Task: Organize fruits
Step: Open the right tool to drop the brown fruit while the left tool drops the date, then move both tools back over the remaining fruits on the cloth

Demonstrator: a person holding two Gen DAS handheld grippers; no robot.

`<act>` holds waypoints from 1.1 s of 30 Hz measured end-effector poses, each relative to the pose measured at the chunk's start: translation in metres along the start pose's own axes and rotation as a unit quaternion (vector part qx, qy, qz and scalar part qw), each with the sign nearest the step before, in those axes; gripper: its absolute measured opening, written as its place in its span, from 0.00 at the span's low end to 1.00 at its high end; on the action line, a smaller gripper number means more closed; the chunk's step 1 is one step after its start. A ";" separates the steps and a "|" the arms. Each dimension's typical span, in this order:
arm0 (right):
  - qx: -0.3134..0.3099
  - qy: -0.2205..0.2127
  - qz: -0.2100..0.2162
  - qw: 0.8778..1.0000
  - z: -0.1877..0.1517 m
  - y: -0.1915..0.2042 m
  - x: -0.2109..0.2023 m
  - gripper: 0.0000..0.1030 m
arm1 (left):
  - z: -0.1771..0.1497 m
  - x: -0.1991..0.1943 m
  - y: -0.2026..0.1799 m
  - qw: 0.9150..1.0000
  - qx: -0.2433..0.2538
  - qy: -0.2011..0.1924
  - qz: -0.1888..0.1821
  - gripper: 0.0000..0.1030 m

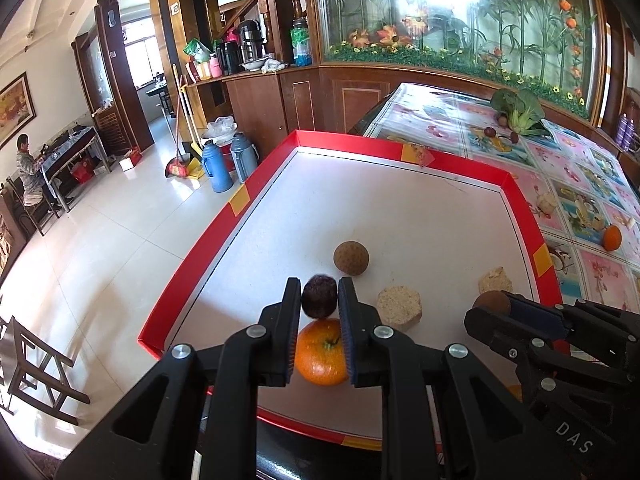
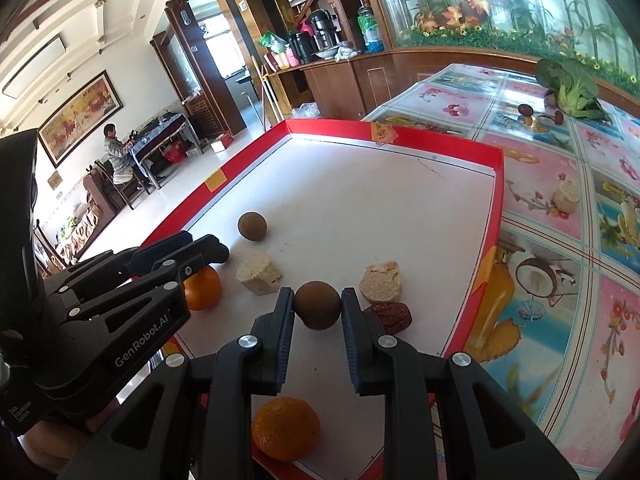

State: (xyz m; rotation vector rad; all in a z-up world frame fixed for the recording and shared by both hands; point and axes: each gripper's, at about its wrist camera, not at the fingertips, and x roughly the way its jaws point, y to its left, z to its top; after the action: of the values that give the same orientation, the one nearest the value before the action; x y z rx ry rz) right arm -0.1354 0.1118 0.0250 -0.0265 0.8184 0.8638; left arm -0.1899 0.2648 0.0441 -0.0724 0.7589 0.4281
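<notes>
A red-rimmed white tray (image 1: 240, 204) (image 2: 496, 168) lies on the table. My left gripper (image 1: 320, 294) is shut on a small dark round fruit (image 1: 319, 296), held above an orange (image 1: 322, 354). My right gripper (image 2: 317, 306) is shut on a brown round fruit (image 2: 318, 305), above the tray; it shows at the right of the left wrist view (image 1: 491, 303). In the tray lie another brown round fruit (image 1: 351, 258) (image 2: 252, 226), two beige chunks (image 1: 399, 306) (image 2: 380, 282), a red date (image 2: 390, 316) and a second orange (image 2: 286, 428).
On the flowered tablecloth (image 2: 560, 184) outside the tray lie another orange (image 1: 612, 237), a beige chunk (image 2: 565, 197), leafy greens (image 1: 518, 111) and small dark fruits (image 2: 524, 110). The tray's left edge overhangs the tiled floor (image 1: 112, 240), with thermoses (image 1: 216, 166) and chairs beyond.
</notes>
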 end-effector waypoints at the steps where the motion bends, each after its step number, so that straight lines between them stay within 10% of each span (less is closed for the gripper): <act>1: 0.000 0.002 0.001 1.000 0.000 0.000 0.000 0.25 | 0.000 0.000 0.000 1.000 -0.001 0.000 0.001 0.27; 4: 0.003 0.001 0.002 1.000 0.001 -0.002 -0.001 0.32 | 0.000 -0.001 -0.001 1.000 -0.001 -0.003 0.007 0.43; 21: 0.010 -0.017 0.012 1.000 -0.001 -0.006 -0.012 0.34 | 0.003 -0.009 -0.004 1.000 0.001 -0.011 0.017 0.51; 33: 0.047 -0.048 0.007 0.998 0.001 -0.036 -0.038 0.37 | 0.008 -0.020 -0.019 1.000 0.009 -0.018 0.024 0.83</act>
State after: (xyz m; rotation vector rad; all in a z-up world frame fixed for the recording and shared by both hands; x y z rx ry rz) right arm -0.1244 0.0630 0.0399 0.1027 0.7700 0.8329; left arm -0.1899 0.2424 0.0617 -0.0306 0.7308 0.4670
